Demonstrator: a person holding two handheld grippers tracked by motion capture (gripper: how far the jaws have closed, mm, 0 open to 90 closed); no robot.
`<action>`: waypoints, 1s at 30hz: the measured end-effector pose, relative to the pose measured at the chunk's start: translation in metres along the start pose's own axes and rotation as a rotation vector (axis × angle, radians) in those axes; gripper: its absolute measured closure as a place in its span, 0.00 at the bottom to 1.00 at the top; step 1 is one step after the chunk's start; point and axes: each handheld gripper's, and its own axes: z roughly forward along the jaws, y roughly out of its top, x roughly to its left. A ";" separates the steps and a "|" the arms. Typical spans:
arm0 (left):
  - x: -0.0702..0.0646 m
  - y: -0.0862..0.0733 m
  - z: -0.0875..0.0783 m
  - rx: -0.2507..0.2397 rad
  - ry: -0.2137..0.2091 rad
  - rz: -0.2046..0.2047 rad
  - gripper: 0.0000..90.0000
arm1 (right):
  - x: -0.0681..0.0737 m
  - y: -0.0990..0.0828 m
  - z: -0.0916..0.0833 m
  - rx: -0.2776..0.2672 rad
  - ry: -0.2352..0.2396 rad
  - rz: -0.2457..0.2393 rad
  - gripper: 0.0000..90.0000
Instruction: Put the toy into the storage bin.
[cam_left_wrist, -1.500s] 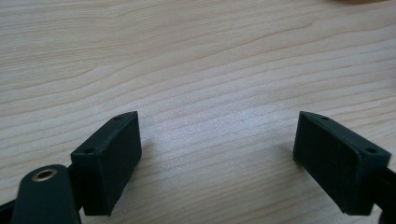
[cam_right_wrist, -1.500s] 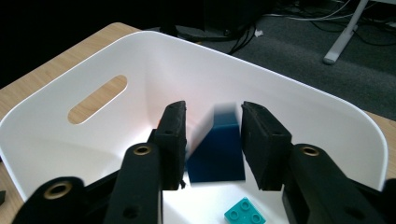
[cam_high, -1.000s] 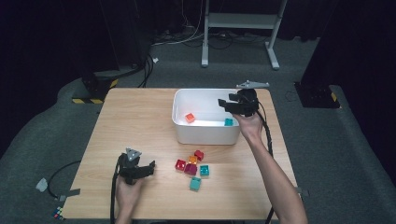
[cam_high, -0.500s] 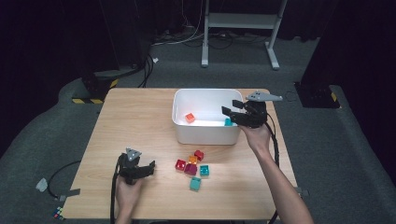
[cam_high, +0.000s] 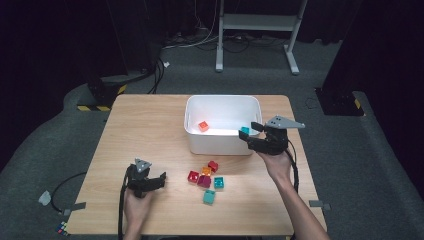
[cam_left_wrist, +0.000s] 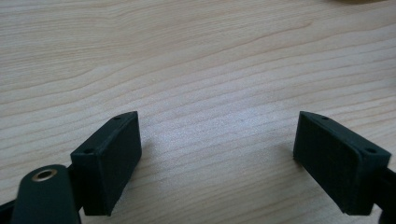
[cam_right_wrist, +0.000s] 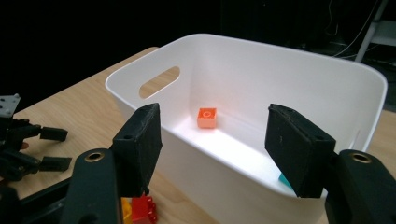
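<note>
A white bin (cam_high: 222, 145) stands at the middle of the wooden table, holding an orange brick (cam_high: 203, 126) and a teal brick (cam_high: 244, 130). My right gripper (cam_high: 252, 135) hovers at the bin's near right corner, pointing left. Its jaws have just been opening and stand open with nothing between them. In the right gripper view, the gripper (cam_right_wrist: 219, 140) faces the bin (cam_right_wrist: 243, 51); the orange brick (cam_right_wrist: 207, 117) lies on its floor and the teal brick (cam_right_wrist: 284, 180) peeks from behind the right jaw. My left gripper (cam_high: 155, 181) rests open on the near left of the table, over bare wood (cam_left_wrist: 217, 144).
In front of the bin lies a cluster of loose bricks: red (cam_high: 193, 176), orange (cam_high: 206, 170), magenta (cam_high: 204, 181) and teal (cam_high: 218, 182), with another teal one (cam_high: 209, 197) nearer me. The floor around the table is dark, with cables and a stand behind.
My right gripper has come back from above the bin's right side toward its near right corner, a little lower, and its jaws are wider. The left gripper has stayed put.
</note>
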 end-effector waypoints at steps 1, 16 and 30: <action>0.000 0.000 0.000 0.000 0.000 0.000 0.17 | 0.002 -0.008 -0.001 0.004 0.009 0.011 0.39; 0.000 0.000 0.000 -0.001 0.001 0.000 0.17 | 0.020 -0.068 0.007 0.081 0.023 0.023 0.38; 0.000 0.000 0.000 -0.001 0.002 0.000 0.17 | 0.031 -0.098 0.012 0.127 0.041 0.035 0.36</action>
